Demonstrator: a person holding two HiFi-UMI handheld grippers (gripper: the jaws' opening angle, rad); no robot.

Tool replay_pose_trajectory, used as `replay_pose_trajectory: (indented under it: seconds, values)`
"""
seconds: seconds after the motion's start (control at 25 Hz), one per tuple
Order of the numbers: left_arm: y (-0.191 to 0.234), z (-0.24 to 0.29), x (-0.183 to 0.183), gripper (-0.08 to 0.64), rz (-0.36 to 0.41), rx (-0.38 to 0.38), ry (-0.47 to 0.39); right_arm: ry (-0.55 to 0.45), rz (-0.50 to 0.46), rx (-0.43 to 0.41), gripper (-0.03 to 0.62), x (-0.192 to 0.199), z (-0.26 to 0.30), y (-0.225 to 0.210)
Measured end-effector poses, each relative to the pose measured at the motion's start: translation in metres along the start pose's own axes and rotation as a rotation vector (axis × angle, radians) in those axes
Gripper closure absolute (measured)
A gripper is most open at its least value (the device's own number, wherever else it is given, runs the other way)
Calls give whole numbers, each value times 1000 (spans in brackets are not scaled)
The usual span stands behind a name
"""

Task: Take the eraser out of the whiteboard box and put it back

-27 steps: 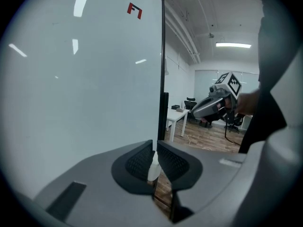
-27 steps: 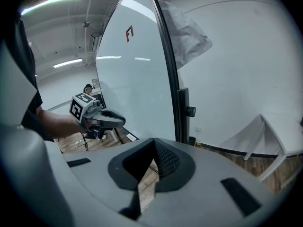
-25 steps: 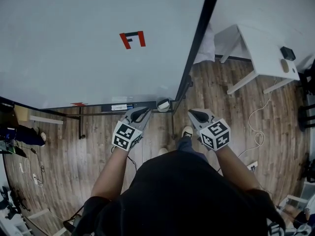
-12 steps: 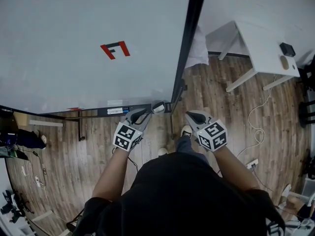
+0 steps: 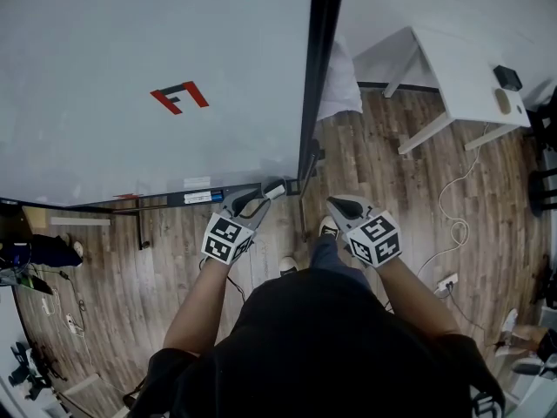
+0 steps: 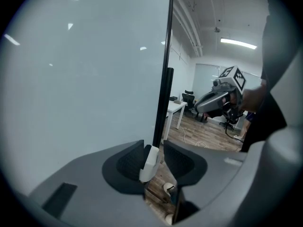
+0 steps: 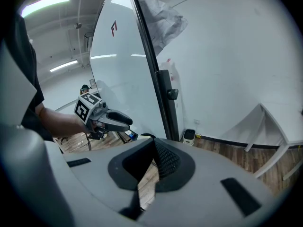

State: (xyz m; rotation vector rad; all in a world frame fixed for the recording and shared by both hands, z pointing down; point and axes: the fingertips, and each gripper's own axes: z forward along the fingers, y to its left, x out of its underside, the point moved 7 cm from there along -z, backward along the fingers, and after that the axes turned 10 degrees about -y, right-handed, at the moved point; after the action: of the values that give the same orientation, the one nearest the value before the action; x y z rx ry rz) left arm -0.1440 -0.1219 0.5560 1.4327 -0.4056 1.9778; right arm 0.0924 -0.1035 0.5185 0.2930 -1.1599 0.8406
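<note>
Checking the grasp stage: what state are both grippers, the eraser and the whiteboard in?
left gripper: jaws opening, eraser between them, not clamped
right gripper: jaws together, empty
eraser: between the left gripper's jaws, unpressed
whiteboard: upright, mostly blank

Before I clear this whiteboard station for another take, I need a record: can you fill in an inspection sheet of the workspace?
Surface: whiteboard upright, bare except for a red and black mark; tray along its lower edge.
Job's things: white eraser at the tray's end, against one pad, clear of the other.
Clutter: white cloth hanging behind the board's frame; small items on the white table.
Grippers: left gripper jaws opening, eraser between them; right gripper shut, empty, beside it.
Cables: white cable looped on the floor near the table.
Surroundings: wood floor, white wall.
</note>
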Motion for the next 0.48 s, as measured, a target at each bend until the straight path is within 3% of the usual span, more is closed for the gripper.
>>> replay_pose_trajectory:
  seconds: [0.48]
  values:
    - [5, 27, 10, 403, 27, 22, 40, 49, 21, -17, 598, 19, 5, 0]
